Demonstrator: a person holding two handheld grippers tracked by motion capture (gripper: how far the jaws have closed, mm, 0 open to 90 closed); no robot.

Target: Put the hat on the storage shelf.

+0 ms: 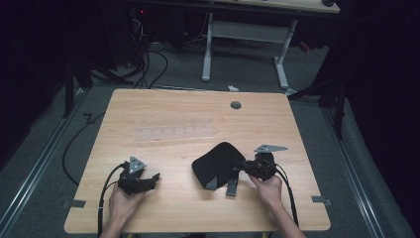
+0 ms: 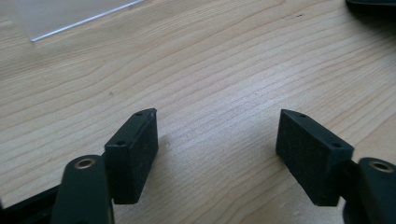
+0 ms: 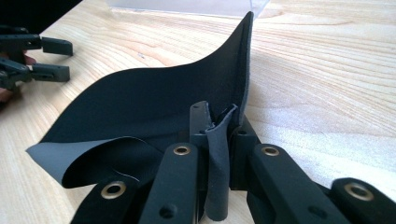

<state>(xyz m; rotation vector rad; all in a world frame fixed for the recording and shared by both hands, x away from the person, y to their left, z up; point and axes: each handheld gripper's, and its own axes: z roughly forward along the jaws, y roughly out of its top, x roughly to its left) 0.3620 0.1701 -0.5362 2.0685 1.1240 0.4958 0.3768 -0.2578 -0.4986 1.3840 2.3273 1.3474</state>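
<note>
Nearest to us, our right gripper (image 3: 219,126) has its jaws pressed together on a folded edge of the black cloth (image 3: 154,102), a soft sheet, black on one face and grey on the other. In the high view the cloth (image 1: 218,163) lies on the wooden table (image 1: 173,109) just right of centre, touching the right gripper (image 1: 243,166), with a grey strip hanging at its near edge. Our left gripper (image 2: 217,135) rests low over bare wood with its jaws spread wide and nothing between them, well apart from the cloth.

We judge the pinch thin: only a narrow fold sits between the pads, so a sharp pull could slip it free. The free corner curls upward and could flop over. A clear sheet (image 1: 173,133) lies beyond; dragging the cloth may shift it.
</note>
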